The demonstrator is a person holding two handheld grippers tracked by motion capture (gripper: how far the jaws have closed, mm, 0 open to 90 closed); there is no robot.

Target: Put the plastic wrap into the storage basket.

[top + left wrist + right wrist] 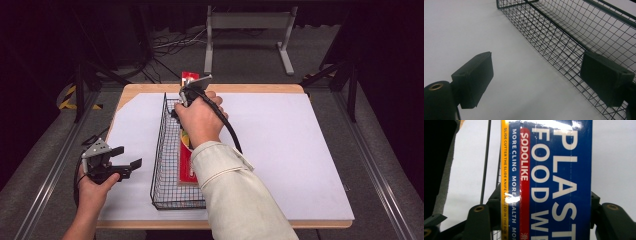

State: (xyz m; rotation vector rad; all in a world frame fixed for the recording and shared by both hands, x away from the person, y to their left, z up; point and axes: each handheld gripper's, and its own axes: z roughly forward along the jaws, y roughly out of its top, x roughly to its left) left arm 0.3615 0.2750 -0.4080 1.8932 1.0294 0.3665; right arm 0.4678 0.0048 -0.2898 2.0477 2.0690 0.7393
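Your right gripper [541, 220] is pinching the plastic food wrap box [549, 175] across its width, jaws pressed on both long sides. In the high view the box [186, 160] lies lengthwise in the black wire basket [159, 150], running from 6 to 12 o'clock, its far end poking past the rim. Your left gripper [125, 161] hangs spread and empty at the basket's 9 o'clock. The glossy carton could slip in the jaws, or its far end could snag the mesh and drag the unsteadied basket.
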